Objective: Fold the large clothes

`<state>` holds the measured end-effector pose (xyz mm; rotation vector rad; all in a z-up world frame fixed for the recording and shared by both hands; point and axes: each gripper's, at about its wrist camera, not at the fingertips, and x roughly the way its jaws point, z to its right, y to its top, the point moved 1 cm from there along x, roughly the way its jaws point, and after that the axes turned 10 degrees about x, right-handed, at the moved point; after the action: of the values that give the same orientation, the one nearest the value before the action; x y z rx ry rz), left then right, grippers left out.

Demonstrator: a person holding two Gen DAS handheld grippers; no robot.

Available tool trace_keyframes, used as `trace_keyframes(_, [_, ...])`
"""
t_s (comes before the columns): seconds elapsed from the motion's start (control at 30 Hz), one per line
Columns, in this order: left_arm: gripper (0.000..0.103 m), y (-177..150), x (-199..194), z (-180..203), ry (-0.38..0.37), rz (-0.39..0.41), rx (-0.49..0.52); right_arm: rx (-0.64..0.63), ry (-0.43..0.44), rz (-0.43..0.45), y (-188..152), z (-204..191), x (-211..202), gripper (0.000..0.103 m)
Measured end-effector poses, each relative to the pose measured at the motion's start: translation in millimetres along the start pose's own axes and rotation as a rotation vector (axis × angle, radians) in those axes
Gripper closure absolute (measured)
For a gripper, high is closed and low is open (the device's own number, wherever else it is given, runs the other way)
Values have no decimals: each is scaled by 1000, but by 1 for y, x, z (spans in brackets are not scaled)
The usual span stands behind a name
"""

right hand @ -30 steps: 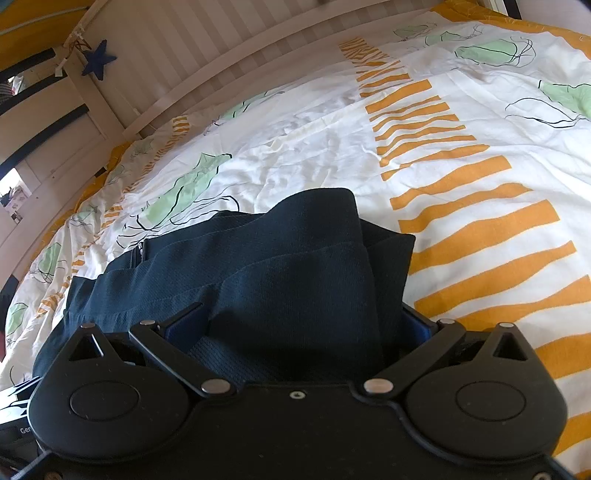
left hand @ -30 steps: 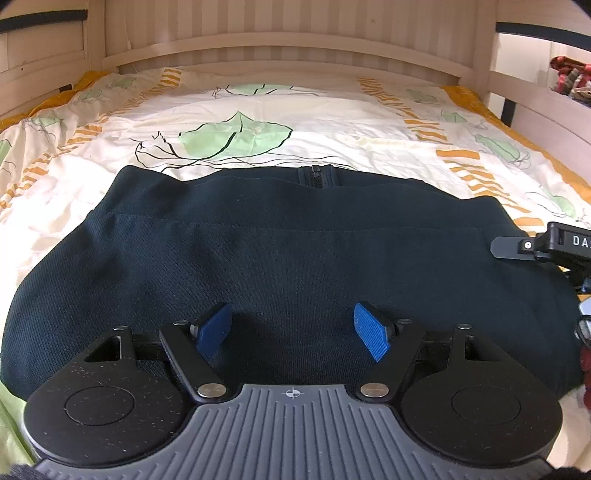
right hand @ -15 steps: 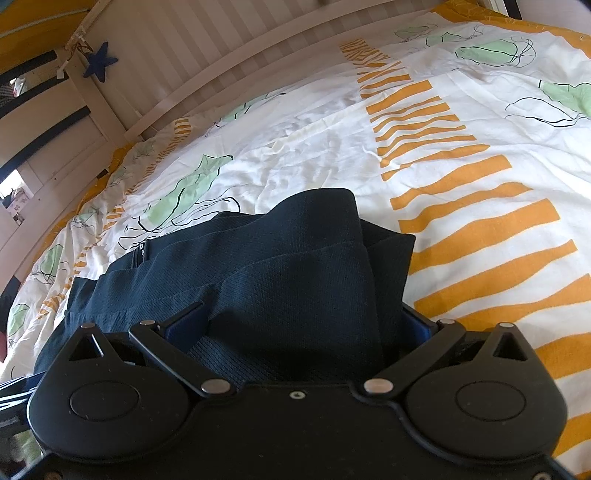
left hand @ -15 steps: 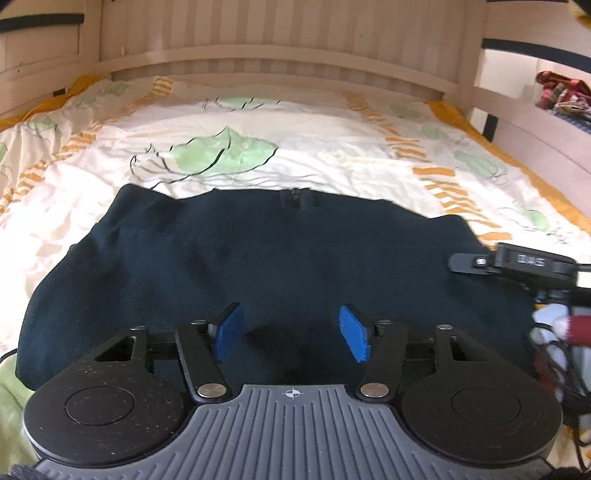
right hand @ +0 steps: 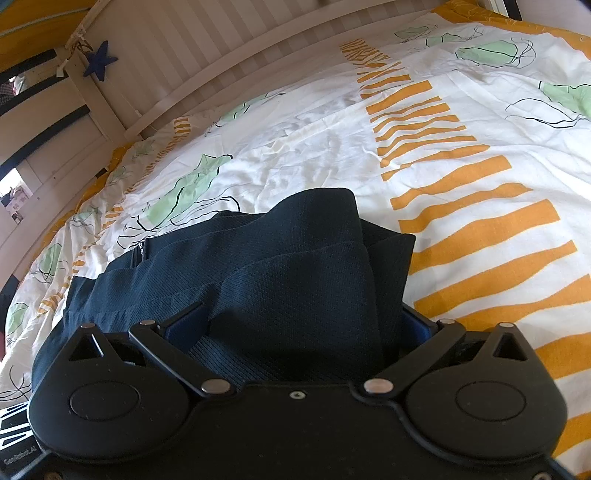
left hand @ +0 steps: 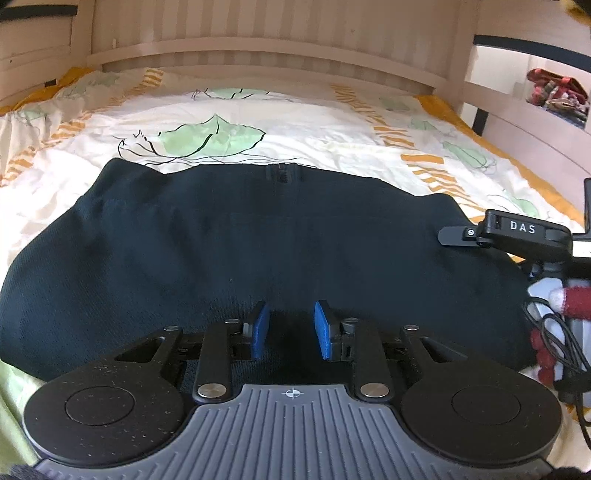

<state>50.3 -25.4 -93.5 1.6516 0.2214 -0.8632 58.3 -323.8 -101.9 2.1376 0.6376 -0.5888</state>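
A dark navy garment with a zip at its far waistband lies flat on the bed. Low over its near hem, my left gripper has its jaws closing. The blue pads stand a narrow gap apart, with dark cloth lying between them. In the right wrist view, the garment's right side rises in a thick folded bundle. My right gripper holds that bundle between wide-set jaws, and the cloth hides most of its pads. The right tool's black housing and a gloved hand show at the garment's right edge.
The bed cover is white with orange stripes and green leaves. A pale slatted headboard runs along the far side, with a side rail on the right. A blue star hangs on the bed post. Cables dangle by the gloved hand.
My left gripper's blue pads have drawn much closer together over the near hem. The right gripper and its bundle of cloth have not moved.
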Motion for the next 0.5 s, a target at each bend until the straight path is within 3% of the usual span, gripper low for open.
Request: trace_keyframes(0.5, [75, 1, 1, -4, -17, -20, -23, 23, 4, -33, 2, 3, -2, 1])
